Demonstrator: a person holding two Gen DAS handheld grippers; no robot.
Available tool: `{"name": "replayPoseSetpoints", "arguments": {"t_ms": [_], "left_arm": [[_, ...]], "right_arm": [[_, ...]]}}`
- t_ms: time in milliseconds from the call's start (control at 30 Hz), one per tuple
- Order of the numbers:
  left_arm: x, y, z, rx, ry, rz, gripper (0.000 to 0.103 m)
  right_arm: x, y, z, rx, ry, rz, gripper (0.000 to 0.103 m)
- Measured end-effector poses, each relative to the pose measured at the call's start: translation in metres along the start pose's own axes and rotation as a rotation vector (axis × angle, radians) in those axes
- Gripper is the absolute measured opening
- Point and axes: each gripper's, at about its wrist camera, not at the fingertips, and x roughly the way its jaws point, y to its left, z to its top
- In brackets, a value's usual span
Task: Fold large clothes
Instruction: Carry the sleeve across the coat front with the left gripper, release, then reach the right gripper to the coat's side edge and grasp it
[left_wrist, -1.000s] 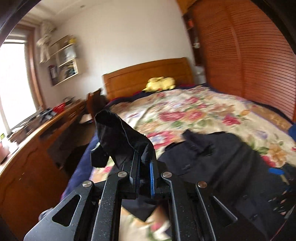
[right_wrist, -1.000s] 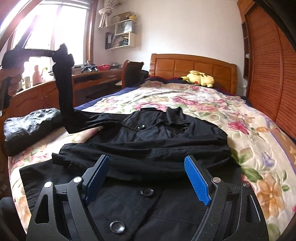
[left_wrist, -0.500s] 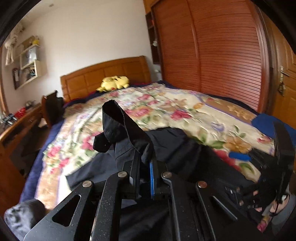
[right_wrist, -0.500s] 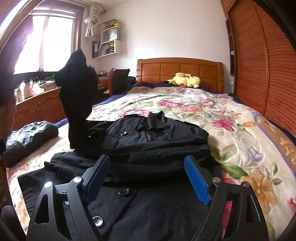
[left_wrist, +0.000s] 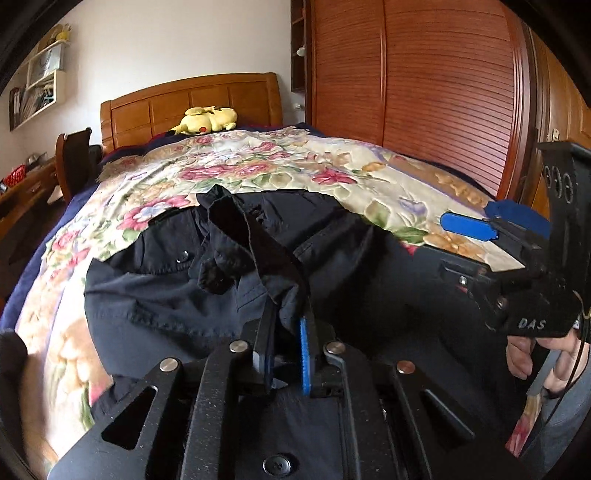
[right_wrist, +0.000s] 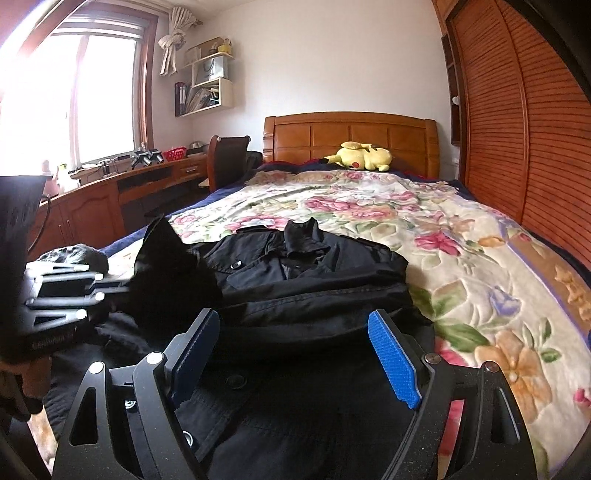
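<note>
A large black coat lies spread on the floral bedspread, collar toward the headboard; it also shows in the left wrist view. My left gripper is shut on the coat's sleeve end, which bunches up over the coat's chest. In the right wrist view the left gripper sits at the left with the sleeve hanging from it. My right gripper is open and empty, low over the coat's front buttons; it shows at the right in the left wrist view.
A yellow plush toy lies by the wooden headboard. A wooden desk and chair stand left of the bed, a slatted wardrobe right. A dark bundle lies at the bed's left edge.
My left gripper has carried the sleeve from high at the left down and across onto the coat's chest. My right gripper has stayed open over the coat's front.
</note>
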Motion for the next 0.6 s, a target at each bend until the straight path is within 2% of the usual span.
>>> {"name": "replayPoseSetpoints", "arguments": {"t_ms": [33, 100, 167, 267, 300, 367, 500, 600], "left_arm": [[-0.002, 0.001, -0.003, -0.011, -0.003, -0.009, 0.021], [-0.007, 0.007, -0.008, -0.039, -0.021, -0.033, 0.043], [-0.012, 0.013, -0.015, -0.082, -0.035, -0.055, 0.050], [-0.018, 0.022, -0.026, -0.117, -0.055, -0.038, 0.075], [-0.019, 0.025, -0.029, -0.127, -0.055, -0.041, 0.079], [-0.019, 0.031, -0.034, -0.137, -0.046, -0.040, 0.079], [-0.021, 0.039, -0.042, -0.109, -0.056, 0.039, 0.080], [-0.021, 0.045, -0.048, -0.092, -0.046, 0.068, 0.080]], "right_arm": [[0.001, 0.000, 0.000, -0.001, 0.002, 0.000, 0.084], [0.001, 0.001, 0.000, -0.006, 0.004, -0.003, 0.084], [0.003, 0.002, 0.001, -0.007, 0.007, -0.002, 0.084], [0.004, 0.004, 0.001, -0.013, 0.009, 0.001, 0.084], [0.006, 0.005, 0.001, -0.017, 0.010, 0.003, 0.084], [0.009, 0.006, 0.001, -0.023, 0.018, 0.005, 0.084], [0.018, 0.008, -0.001, -0.043, 0.043, 0.002, 0.084], [0.025, 0.008, -0.001, -0.049, 0.064, 0.003, 0.084]]}}
